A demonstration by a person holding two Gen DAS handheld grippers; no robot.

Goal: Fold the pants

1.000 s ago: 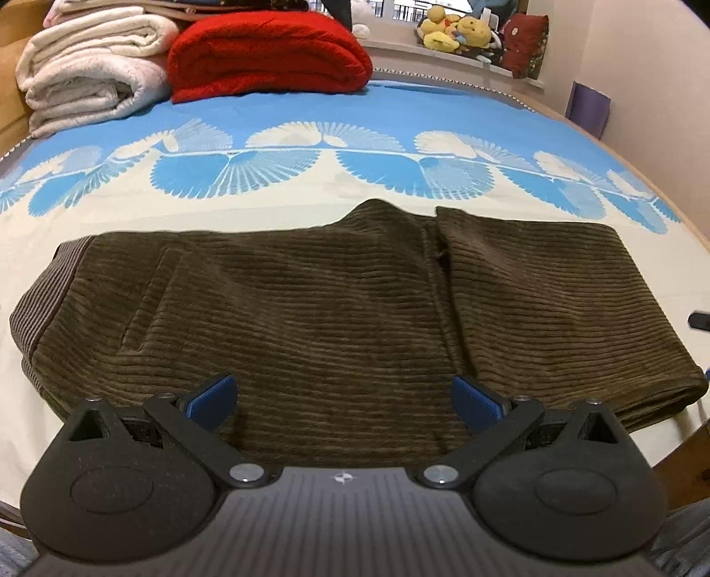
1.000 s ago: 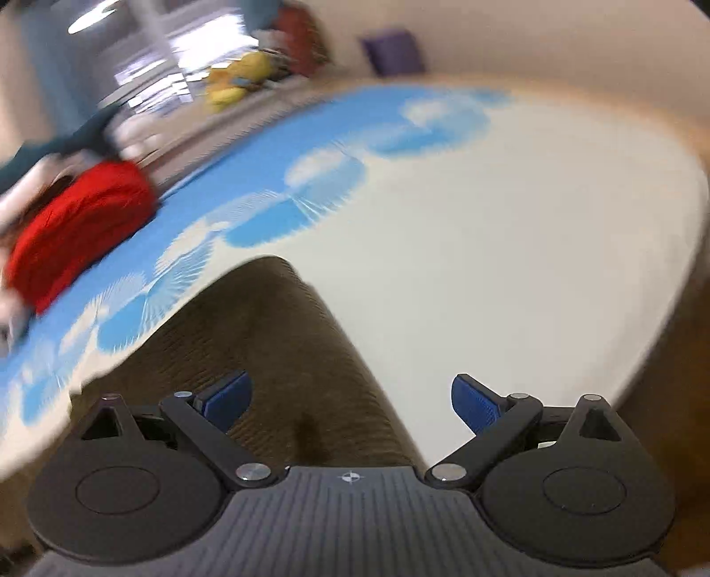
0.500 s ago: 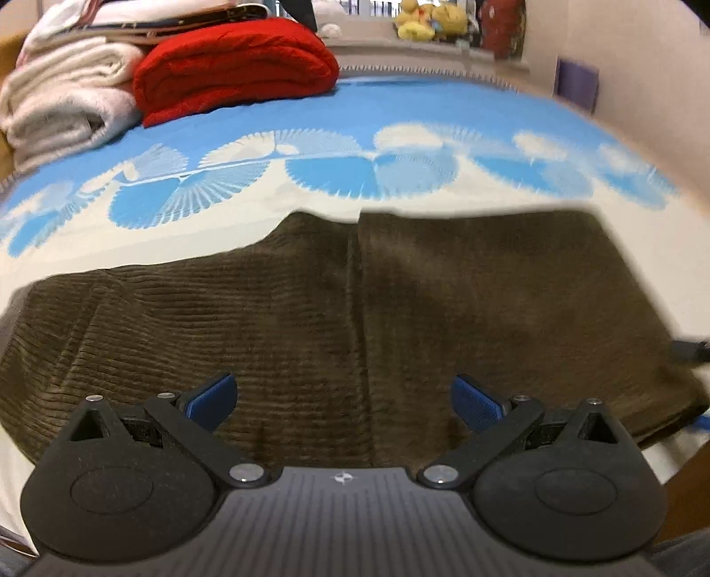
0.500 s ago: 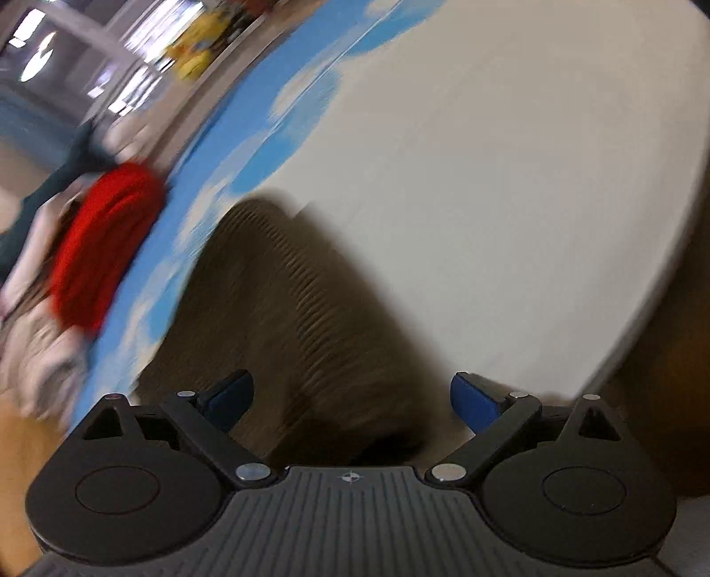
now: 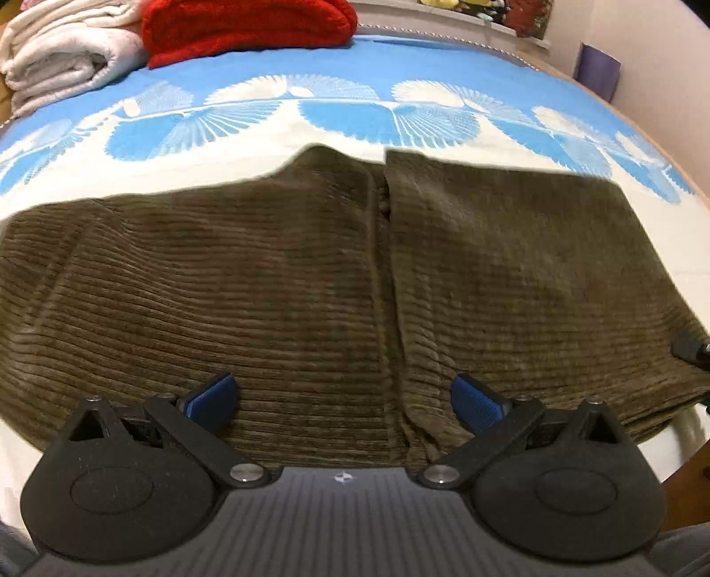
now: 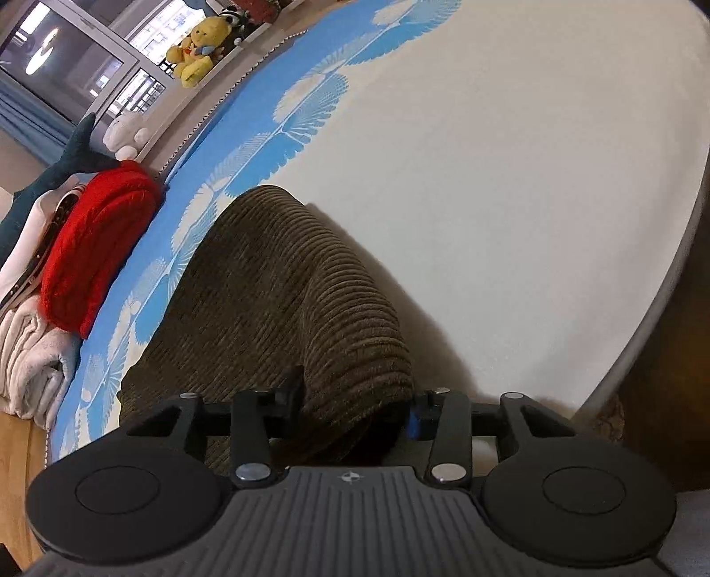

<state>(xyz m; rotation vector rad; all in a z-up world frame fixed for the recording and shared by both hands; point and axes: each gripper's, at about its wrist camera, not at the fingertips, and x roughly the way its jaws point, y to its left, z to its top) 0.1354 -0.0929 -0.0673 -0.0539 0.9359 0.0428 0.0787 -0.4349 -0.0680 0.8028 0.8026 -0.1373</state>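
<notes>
Where half a second ago its jaws stood wide apart, the right gripper [image 6: 355, 410] is now seen clamped on the folded right-hand end of the brown corduroy pants [image 5: 337, 284], so a grasp has been made and, by judgement, the next fold can be started. The left gripper [image 5: 344, 395] has been kept with its jaws wide apart, poised above the near edge of the pants and holding nothing. The pants are laid flat across the bed [image 5: 310, 137], already doubled. Beyond the pants, a red blanket [image 5: 248, 22] and a white blanket [image 5: 66, 57] are shown. Only the right wrist view shows the pinched fabric and a yellow plush toy [image 6: 197, 49] far beyond the pants; only the left view shows the whole garment.
</notes>
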